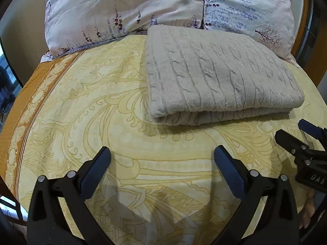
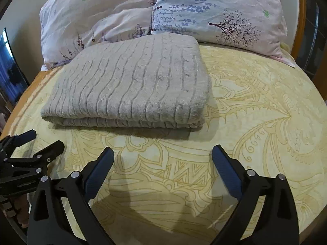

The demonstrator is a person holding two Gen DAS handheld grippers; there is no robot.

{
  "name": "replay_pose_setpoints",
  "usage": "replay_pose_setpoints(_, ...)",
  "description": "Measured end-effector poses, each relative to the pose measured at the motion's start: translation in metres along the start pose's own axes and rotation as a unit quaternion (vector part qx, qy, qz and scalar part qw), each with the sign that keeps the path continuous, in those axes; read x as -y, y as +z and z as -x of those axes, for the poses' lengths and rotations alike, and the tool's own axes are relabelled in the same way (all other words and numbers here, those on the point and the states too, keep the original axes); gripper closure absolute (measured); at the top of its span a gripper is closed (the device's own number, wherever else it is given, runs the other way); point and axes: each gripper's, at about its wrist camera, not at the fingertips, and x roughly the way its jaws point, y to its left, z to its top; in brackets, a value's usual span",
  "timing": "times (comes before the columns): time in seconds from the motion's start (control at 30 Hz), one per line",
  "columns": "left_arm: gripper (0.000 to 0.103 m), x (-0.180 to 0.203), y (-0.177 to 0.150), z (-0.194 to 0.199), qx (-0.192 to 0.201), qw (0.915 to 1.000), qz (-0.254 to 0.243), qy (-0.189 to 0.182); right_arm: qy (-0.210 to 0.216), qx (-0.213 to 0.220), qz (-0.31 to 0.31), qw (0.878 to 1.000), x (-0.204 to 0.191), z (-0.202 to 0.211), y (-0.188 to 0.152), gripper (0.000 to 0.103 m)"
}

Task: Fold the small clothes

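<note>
A grey cable-knit garment (image 1: 220,75) lies folded into a thick rectangle on the yellow patterned bedspread (image 1: 114,122), its folded edge facing me. My left gripper (image 1: 161,148) hovers over bare bedspread in front of it, jaws wide apart with nothing between them. My right gripper (image 2: 162,149) is likewise open and empty, just short of the garment (image 2: 130,81). Each gripper shows in the other's view: the right gripper (image 1: 289,128) at the right edge, the left gripper (image 2: 47,137) at the left edge.
Two floral pillows (image 1: 122,14) (image 2: 220,14) lean against the head of the bed behind the garment. An orange border (image 1: 30,94) runs along the bedspread's left side. A dark screen (image 2: 10,71) stands off the bed at the left.
</note>
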Motion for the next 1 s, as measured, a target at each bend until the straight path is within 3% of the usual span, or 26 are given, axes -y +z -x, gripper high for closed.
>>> replay_pose_setpoints(0.23,0.002,-0.0002,0.0004,-0.0018,0.001,1.0,-0.002,-0.006,-0.034,-0.006,0.011,0.999,-0.0076,-0.0045,-0.0023,0.001)
replay_pose_setpoints(1.0,0.002,-0.0002,0.0001,-0.0025,0.0,0.9999,-0.003,-0.01,-0.035,-0.003,0.01,0.999,-0.0069,-0.0033,-0.0021,0.001)
